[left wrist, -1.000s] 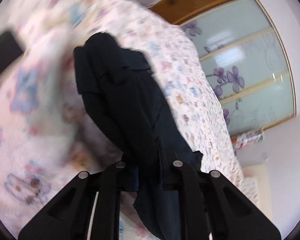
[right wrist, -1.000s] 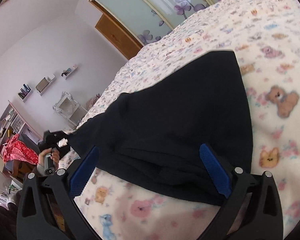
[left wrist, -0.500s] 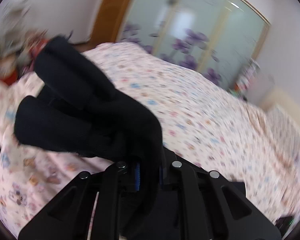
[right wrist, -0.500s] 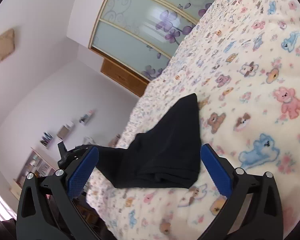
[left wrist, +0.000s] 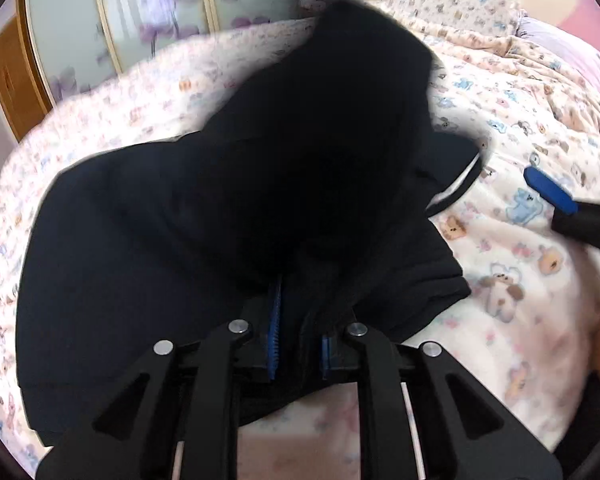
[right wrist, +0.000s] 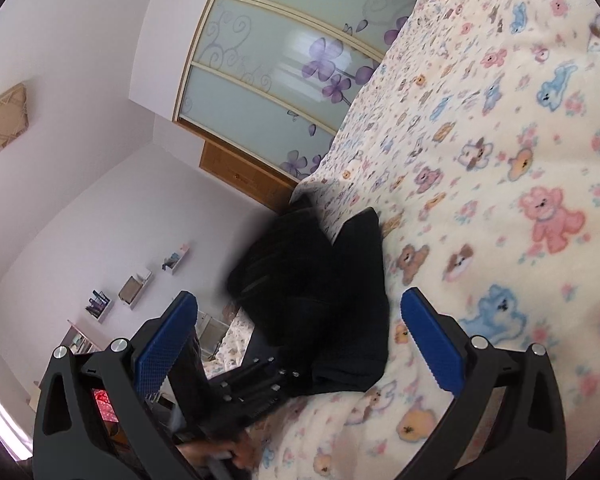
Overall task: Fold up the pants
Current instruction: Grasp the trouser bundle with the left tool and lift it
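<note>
The black pants (left wrist: 228, 216) lie bunched on the teddy-bear bedspread, one part raised in a blurred flap toward the back. My left gripper (left wrist: 298, 340) is shut on a fold of the pants at their near edge; dark cloth fills the gap between its blue pads. In the right wrist view the pants (right wrist: 320, 300) lie as a dark heap, and the left gripper (right wrist: 256, 392) shows just below it. My right gripper (right wrist: 300, 344) is open and empty above the bed, near the pants; one of its blue fingers (left wrist: 550, 194) shows in the left wrist view.
The patterned bedspread (right wrist: 500, 200) spreads to the right. Pillows (left wrist: 452, 4) lie at the head of the bed. A sliding wardrobe with purple flowers (right wrist: 292, 60) and a wooden door (left wrist: 14, 72) stand beyond the bed. Wall shelves (right wrist: 136, 288) hang at left.
My left gripper has swung the pants over and down onto the bed, still holding them. My right gripper has let go, stayed open, and drawn back from the cloth.
</note>
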### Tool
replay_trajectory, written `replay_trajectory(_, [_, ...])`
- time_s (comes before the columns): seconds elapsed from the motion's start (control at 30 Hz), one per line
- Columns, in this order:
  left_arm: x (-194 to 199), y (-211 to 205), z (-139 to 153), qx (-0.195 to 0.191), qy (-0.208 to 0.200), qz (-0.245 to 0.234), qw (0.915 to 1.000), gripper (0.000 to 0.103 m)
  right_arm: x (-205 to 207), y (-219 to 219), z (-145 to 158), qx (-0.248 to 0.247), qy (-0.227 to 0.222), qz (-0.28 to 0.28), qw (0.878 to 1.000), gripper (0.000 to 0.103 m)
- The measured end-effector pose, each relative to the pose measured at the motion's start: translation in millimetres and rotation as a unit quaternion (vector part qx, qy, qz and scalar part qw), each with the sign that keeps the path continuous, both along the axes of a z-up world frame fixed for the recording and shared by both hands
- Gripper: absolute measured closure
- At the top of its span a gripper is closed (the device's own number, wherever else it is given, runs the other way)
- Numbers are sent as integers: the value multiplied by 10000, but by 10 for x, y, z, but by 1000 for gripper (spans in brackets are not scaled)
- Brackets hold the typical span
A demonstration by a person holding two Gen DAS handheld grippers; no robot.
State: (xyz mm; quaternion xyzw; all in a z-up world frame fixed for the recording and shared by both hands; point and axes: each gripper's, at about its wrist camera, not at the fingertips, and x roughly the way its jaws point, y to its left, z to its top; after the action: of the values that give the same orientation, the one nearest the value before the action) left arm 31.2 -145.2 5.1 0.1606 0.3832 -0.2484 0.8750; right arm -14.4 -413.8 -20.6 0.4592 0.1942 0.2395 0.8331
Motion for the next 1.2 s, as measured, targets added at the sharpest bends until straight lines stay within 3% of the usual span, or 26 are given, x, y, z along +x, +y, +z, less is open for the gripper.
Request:
replay_trajectory(0.17, [73, 128, 81, -382, 276, 145, 9988, 88, 33, -22, -24, 34, 41, -28, 10000, 1])
replay_trajectory(0.4, [-39, 451, 192, -884, 176, 240, 9956, 88, -10, -29, -36, 107, 57, 14, 9999, 1])
replay_trajectory(0.53, [-195, 396, -52, -301, -50, 83, 9995, 85, 26, -11, -34, 124, 60, 27, 9999, 1])
replay_trajectory(0.6, [-196, 335, -59, -388, -82, 175, 9991, 82, 22, 26, -2, 104, 26, 25, 9999, 1])
replay_trajectory(0.67, [-207, 401, -22, -613, 17, 236, 9978, 77, -6, 75, 61, 76, -126, 102, 9998, 1])
replay_trajectory(0.7, [-220, 419, -9, -768, 129, 174, 9968, 62, -27, 102, 102, 46, -230, 154, 9996, 1])
replay_trajectory(0.73, [-196, 412, 12, -964, 231, 84, 9950, 41, -58, 141, 153, 23, -391, 251, 9989, 1])
replay_trajectory(0.8, [-323, 611, 112, -1450, 190, 86, 9892, 9, -73, 188, 213, 117, -632, 504, 9967, 1])
replay_trajectory(0.9, [-487, 999, 301, -2235, -86, 91, 9746, 5, -95, 297, 279, 498, -968, 1037, 9886, 1])
replay_trajectory(0.97, [-475, 1295, 395, -2554, -424, 506, 9646, 2, -68, 421, 337, 614, -1046, 1216, 9851, 1])
replay_trajectory(1.07, [-319, 1566, 384, -2686, -441, 1164, 9552, 2, 9, 643, 416, 327, -945, 1268, 9869, 1])
replay_trajectory(1.13, [-204, 1684, 331, -2848, -249, 1412, 9478, 2, 55, 814, 481, 83, -926, 1334, 9867, 1])
replay_trajectory(1.2, [-138, 1713, 295, -2851, -176, 1544, 9458, 2, 78, 997, 547, -202, -957, 1402, 9853, 1])
